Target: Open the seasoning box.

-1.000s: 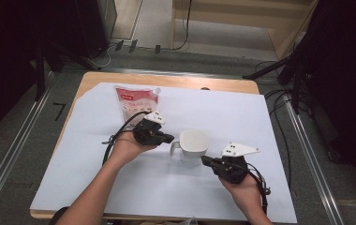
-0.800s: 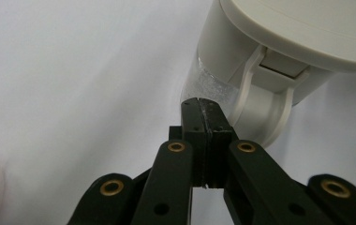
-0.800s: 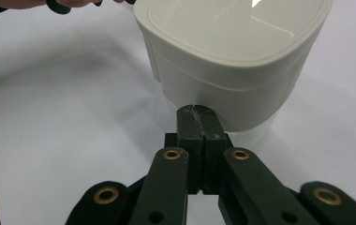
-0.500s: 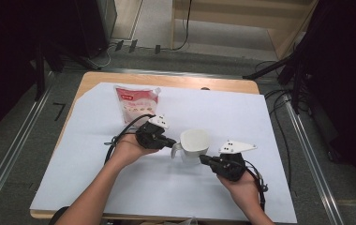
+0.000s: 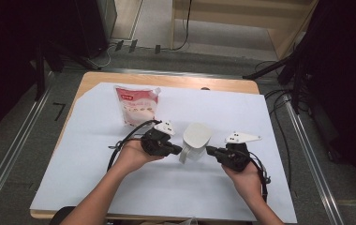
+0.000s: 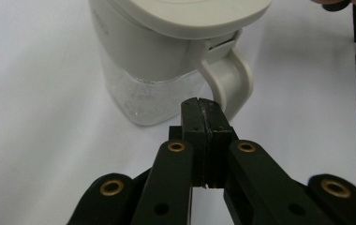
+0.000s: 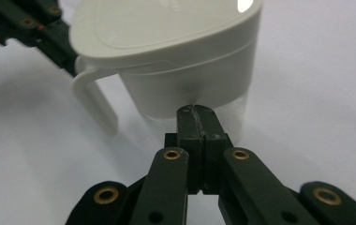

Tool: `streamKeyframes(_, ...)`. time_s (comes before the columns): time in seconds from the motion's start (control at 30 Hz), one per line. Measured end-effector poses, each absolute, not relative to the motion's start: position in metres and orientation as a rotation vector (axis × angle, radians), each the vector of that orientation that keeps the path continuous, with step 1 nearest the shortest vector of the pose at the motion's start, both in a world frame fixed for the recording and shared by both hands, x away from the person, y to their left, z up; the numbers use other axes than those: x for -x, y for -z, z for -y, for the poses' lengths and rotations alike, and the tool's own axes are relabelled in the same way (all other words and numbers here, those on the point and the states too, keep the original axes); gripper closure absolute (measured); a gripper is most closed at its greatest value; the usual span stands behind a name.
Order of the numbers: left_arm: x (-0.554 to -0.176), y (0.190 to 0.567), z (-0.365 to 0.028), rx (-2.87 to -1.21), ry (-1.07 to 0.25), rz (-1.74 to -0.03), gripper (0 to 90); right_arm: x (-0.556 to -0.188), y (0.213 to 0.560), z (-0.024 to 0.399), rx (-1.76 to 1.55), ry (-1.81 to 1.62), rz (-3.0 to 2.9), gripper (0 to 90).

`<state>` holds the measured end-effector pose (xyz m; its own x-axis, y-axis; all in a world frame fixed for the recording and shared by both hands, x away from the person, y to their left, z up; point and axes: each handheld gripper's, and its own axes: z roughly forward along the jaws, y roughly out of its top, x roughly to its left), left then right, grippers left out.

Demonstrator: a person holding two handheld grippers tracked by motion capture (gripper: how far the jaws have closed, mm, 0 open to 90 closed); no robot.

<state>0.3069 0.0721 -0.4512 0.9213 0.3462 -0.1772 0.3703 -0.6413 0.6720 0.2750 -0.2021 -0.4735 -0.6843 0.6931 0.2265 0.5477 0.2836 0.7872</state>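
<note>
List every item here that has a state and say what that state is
Jug: upright, lid on, handle toward the left gripper.
Pouch: lying flat, spout capped, apart from the jug.
Left gripper: shut, empty, at the handle.
Right gripper: shut, empty, at the jug's wall.

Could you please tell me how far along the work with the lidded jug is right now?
Early. Nothing looks done: the jug stands upright, lid on, and the pouch lies untouched behind it. In hand: left gripper and right gripper, both shut and empty, flank the jug. Left: gripping it, opening it, probably filling from the pouch.
</note>
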Motion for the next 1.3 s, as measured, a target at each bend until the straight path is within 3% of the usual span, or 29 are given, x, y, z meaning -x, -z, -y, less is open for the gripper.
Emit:
streamKeyframes(0.87,-0.287,0.454,-0.027,-2.278,0.02,-0.467,88.7,-0.303,0.475,0.185,-1.186,-1.32,-2.342,90.0)
streamKeyframes(1.07,-0.287,0.453,-0.028,-2.279,0.067,-0.456,81.0,-0.305,0.473,0.189,-1.196,-1.347,-2.344,90.0)
streamKeyframes(1.13,-0.287,0.452,-0.032,-2.31,0.127,-0.427,70.5,-0.304,0.469,0.194,-1.203,-1.37,-2.326,90.0)
streamKeyframes(1.3,-0.285,0.451,-0.04,-2.353,0.121,-0.41,58.8,-0.303,0.465,0.199,-1.176,-1.361,-2.34,90.0)
